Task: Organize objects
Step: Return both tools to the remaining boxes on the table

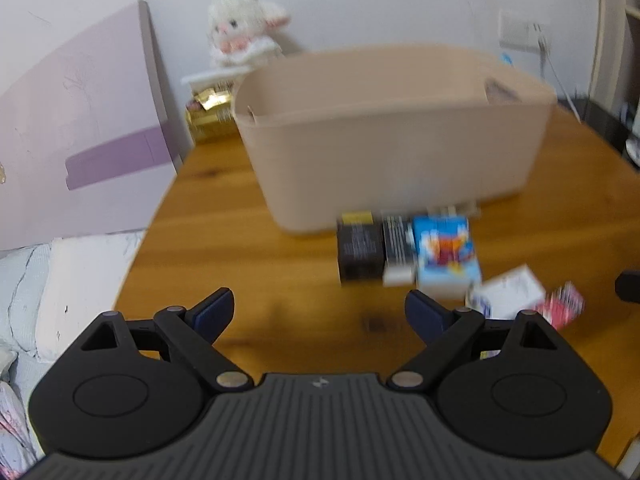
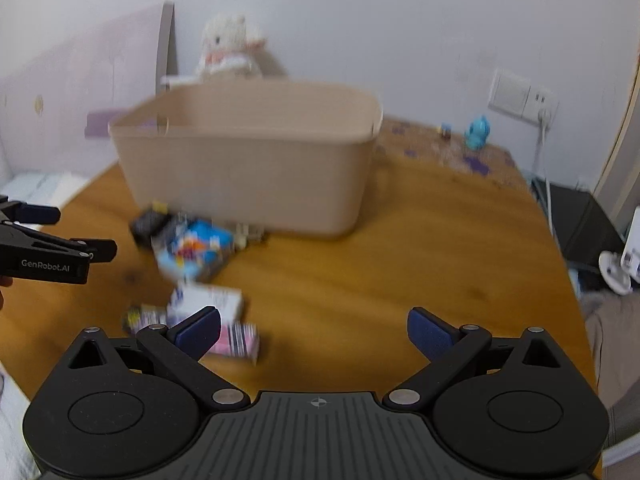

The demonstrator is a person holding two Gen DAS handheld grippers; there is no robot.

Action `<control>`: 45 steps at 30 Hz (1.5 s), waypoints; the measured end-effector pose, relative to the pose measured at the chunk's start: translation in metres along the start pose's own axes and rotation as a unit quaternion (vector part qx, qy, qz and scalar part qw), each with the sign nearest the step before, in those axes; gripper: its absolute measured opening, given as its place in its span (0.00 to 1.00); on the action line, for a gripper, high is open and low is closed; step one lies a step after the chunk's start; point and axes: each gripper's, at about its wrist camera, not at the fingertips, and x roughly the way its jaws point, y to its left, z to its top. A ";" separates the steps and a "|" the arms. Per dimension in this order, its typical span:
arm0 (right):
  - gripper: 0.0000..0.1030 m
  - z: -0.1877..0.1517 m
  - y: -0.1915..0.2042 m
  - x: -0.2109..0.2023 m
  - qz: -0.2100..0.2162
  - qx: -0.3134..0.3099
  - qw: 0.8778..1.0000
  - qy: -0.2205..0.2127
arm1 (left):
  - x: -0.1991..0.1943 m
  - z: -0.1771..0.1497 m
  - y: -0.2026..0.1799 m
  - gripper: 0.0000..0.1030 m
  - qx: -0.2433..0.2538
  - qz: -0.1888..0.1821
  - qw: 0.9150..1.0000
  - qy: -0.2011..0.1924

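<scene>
A beige plastic bin [image 1: 392,136] stands on the wooden table [image 1: 248,248]; it also shows in the right wrist view [image 2: 248,160]. Small boxes lie in front of it: a black box [image 1: 360,252], a black-and-white box [image 1: 396,254], a blue cartoon box [image 1: 446,256], a white box [image 1: 508,292] and a pink-red box [image 1: 564,308]. The right wrist view shows the blue box [image 2: 196,250], white box [image 2: 208,300] and pink box [image 2: 238,342]. My left gripper [image 1: 320,312] is open and empty, short of the boxes; it also appears in the right wrist view [image 2: 80,232]. My right gripper [image 2: 314,332] is open and empty, right of the boxes.
A white plush toy [image 1: 244,28] sits on gold packages [image 1: 208,114] behind the bin. A purple-white board [image 1: 80,128] leans at the left. A blue figurine [image 2: 476,134] and a wall socket [image 2: 520,98] are at the back right. A bed [image 1: 48,300] lies left of the table.
</scene>
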 end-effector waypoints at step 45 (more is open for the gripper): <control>0.97 -0.003 0.007 0.071 0.028 0.036 0.998 0.031 | 0.021 -0.016 -0.044 0.90 0.023 -0.095 0.995 0.016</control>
